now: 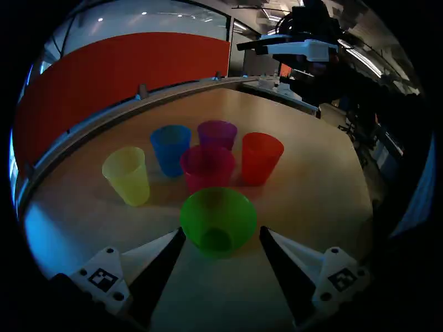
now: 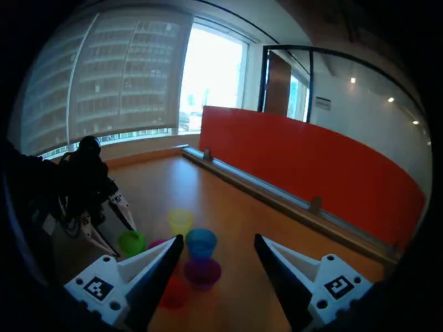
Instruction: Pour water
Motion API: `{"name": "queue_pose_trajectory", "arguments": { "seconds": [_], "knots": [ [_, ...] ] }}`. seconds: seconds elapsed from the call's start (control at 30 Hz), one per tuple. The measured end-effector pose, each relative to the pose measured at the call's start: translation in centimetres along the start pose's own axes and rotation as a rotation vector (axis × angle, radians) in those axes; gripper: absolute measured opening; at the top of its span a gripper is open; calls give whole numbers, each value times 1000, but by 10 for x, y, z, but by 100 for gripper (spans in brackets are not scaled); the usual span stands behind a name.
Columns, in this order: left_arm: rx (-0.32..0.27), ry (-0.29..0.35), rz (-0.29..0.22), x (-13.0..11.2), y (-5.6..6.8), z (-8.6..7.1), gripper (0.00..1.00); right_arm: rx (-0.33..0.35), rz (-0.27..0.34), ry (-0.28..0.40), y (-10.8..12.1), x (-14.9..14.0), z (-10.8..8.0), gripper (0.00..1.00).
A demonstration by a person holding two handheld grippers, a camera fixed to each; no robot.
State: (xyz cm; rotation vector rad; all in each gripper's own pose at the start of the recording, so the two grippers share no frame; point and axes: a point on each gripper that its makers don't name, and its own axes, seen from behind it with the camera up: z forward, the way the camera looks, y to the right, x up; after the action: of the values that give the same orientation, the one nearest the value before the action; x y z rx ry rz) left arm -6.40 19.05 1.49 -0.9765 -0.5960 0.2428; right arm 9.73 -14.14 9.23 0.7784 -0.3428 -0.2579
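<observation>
- Cups, six of them in coloured plastic, stand upright in a loose cluster on the wooden table [image 1: 332,182].
- In the left gripper view the green cup [image 1: 219,221] is nearest, with the magenta cup [image 1: 207,166] just behind it.
- The yellow cup [image 1: 127,174] stands to the left and the red cup [image 1: 260,156] to the right, close beside the magenta one.
- The blue cup [image 1: 170,148] and the purple cup [image 1: 217,134] form the back row, side by side.
- The left gripper [image 1: 220,231] sits low over the table. Its jaws are spread wide, and the green cup stands between the two fingertips.
- Each fingertip lies close by the green cup's rim. Whether either one touches it cannot be told, and nothing looks squeezed.
- The right gripper [image 2: 217,238] is held high above the table with its jaws parted and nothing between them. The cluster of cups is well below it.
- In the right gripper view a person's dark sleeve [image 2: 33,182] reaches in from the left, behind the left gripper.
- An orange-red partition [image 2: 310,160] runs along the far edge of the table. Beyond it is a large window with a lowered blind [image 2: 127,77].
- Whether any cup holds water cannot be told.
</observation>
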Motion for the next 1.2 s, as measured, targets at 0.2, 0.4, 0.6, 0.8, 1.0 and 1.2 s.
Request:
{"name": "queue_pose_trajectory", "arguments": {
  "seconds": [0.2, 0.4, 0.6, 0.8, 1.0, 1.2],
  "knots": [
    [6, -6, 11, -1, -4, 7, 100, -2, 3, -5, 3, -2, 4, 99],
    [-6, 6, 7, 5, -2, 11, 99, -1, 10, -8, 5, -3, 8, 100],
    [-13, 13, 6, 9, 0, 11, 99, -2, 9, -9, 6, -5, 9, 100],
    [-7, 16, 14, 9, 0, 12, 88, -6, 10, -9, 7, -6, 8, 100],
    [5, 10, 17, 10, 0, 11, 88, -8, 8, -10, 7, -6, 8, 99],
    [19, 40, -6, 16, -7, 5, 87, -1, 6, -10, 5, -6, 10, 99]
  ]
}}
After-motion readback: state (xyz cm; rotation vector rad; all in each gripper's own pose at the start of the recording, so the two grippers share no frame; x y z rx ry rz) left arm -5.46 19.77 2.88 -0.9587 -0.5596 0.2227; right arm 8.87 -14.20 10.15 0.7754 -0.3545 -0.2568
